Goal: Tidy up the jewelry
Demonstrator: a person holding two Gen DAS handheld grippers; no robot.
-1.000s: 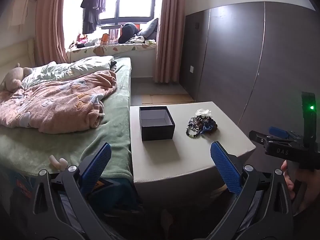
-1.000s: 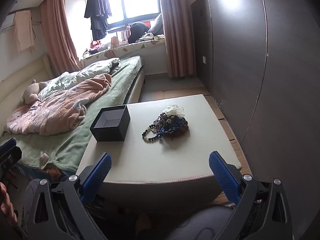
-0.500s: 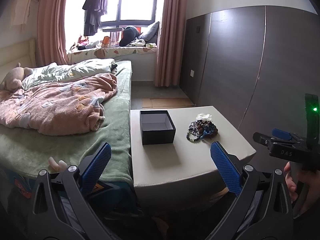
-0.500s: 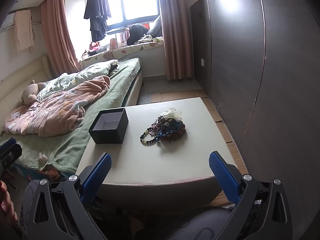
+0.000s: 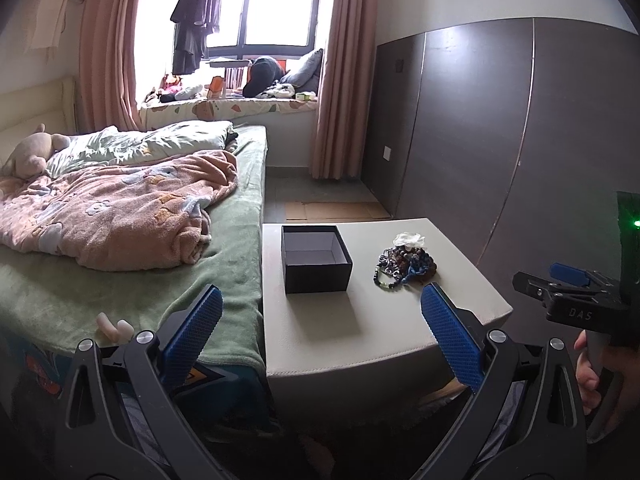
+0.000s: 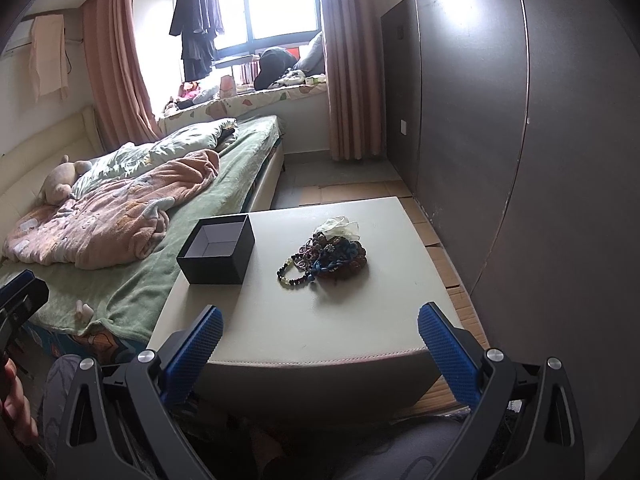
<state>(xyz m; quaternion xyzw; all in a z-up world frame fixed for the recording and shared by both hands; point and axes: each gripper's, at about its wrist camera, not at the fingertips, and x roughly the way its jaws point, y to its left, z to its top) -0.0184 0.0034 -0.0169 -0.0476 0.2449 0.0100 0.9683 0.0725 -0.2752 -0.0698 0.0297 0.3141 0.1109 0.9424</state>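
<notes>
Beaded jewelry pile (image 6: 326,258) ahead of your right gripper (image 6: 320,338), right of black box (image 6: 218,256) | both grippers spread, empty | risk: tangled strands drag neighbours off table (image 6: 320,328) if you pinch one.

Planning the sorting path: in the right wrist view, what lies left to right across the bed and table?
Plush toy → pink blanket → black box → jewelry pile
</notes>
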